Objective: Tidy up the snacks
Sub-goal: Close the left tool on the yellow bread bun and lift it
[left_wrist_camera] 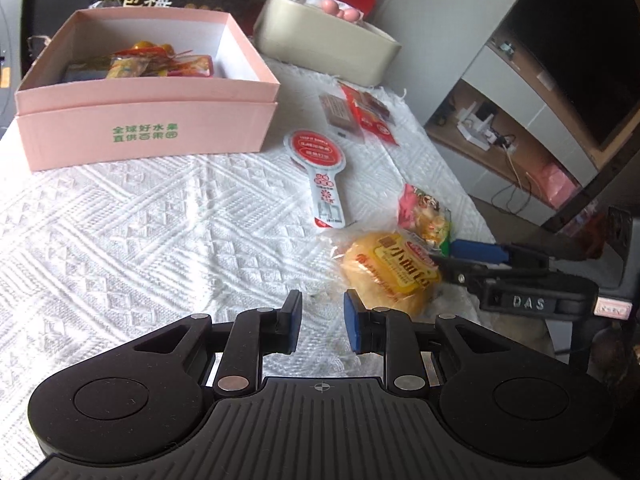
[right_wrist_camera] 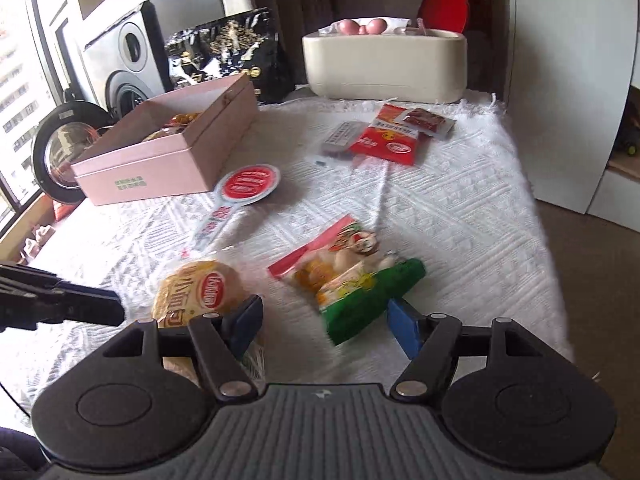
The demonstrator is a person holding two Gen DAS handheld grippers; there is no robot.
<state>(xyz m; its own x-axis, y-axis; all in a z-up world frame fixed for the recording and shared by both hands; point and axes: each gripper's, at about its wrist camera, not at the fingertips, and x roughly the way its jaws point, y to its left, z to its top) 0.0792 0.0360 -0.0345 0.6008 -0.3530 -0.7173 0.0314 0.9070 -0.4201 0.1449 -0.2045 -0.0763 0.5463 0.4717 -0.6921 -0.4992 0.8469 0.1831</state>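
The right hand-held gripper (right_wrist_camera: 324, 326) stands wide and empty over the green snack bag (right_wrist_camera: 352, 284), seemingly for the pink box (right_wrist_camera: 168, 160); the left hand-held gripper (left_wrist_camera: 322, 326) hovers narrow, empty.

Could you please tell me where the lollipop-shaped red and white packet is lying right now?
The lollipop-shaped packet lies on the white cloth, just right of the pink box in the left wrist view, beyond the yellow bread pack.
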